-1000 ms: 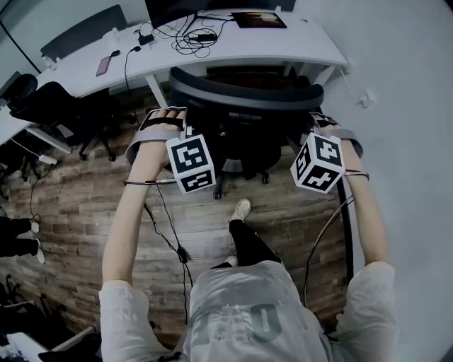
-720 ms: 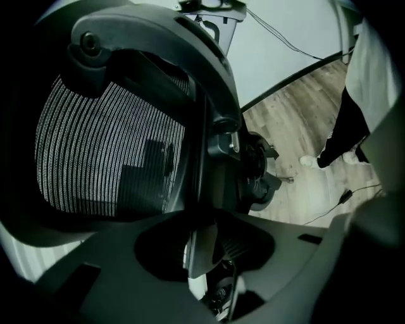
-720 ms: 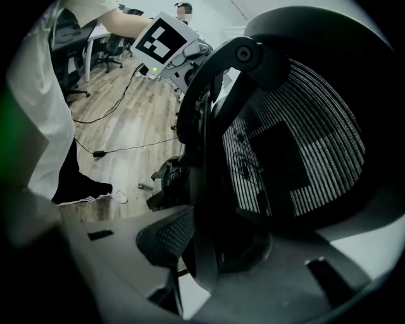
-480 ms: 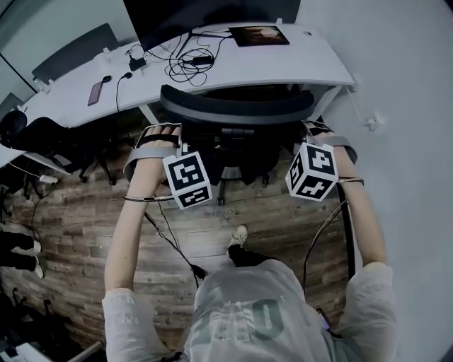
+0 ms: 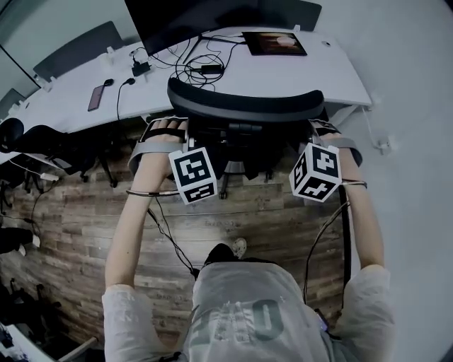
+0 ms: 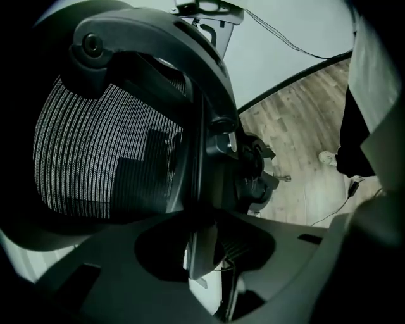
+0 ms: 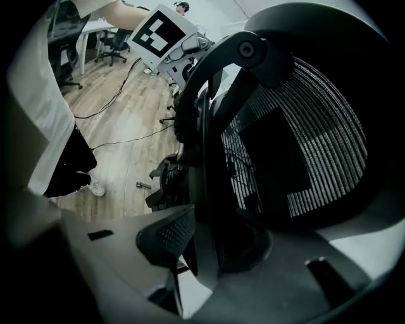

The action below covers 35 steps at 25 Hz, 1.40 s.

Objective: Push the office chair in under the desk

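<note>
The black mesh-backed office chair stands at the white desk, its backrest top at the desk's front edge and its seat hidden beneath. My left gripper is at the backrest's left side, my right gripper at its right side. In the left gripper view the backrest's frame edge runs down between the jaws of the left gripper, which are shut on it. In the right gripper view the frame edge likewise sits clamped in the right gripper. Mesh fills the rest.
On the desk are a dark monitor, tangled cables, a dark tablet and a phone. Other black chairs stand at the left. A white wall runs close on the right. A cable trails over the wood floor.
The chair has rolled forward toward the desk with both grippers still on its backrest. The person has stepped forward behind it; the foot now shows lower in the view.
</note>
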Each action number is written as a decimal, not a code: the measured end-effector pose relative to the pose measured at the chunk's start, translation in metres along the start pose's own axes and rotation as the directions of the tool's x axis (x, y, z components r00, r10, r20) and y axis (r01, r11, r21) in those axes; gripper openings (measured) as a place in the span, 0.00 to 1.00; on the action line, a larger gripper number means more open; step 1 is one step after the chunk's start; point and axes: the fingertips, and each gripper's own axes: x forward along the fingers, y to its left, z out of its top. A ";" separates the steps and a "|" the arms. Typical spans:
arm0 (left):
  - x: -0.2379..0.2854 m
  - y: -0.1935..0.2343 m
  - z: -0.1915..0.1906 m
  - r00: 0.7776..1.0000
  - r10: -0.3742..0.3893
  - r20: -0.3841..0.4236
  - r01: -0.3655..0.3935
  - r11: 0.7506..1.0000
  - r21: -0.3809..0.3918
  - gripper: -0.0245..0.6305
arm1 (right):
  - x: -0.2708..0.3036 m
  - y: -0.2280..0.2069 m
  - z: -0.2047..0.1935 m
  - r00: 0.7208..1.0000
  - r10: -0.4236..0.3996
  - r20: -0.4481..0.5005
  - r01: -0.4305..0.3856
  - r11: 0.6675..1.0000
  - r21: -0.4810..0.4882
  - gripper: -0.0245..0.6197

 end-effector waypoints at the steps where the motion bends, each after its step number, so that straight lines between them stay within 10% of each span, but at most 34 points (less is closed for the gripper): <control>1: 0.009 0.007 0.000 1.000 -0.003 -0.007 0.003 1.000 -0.001 0.24 | 0.008 -0.008 -0.001 1.000 0.004 0.003 -0.004 1.000 -0.002 0.22; 35: 0.121 0.091 0.014 0.995 -0.023 -0.099 0.021 1.000 -0.018 0.24 | 0.111 -0.123 -0.027 0.999 0.003 -0.037 -0.005 0.999 -0.054 0.22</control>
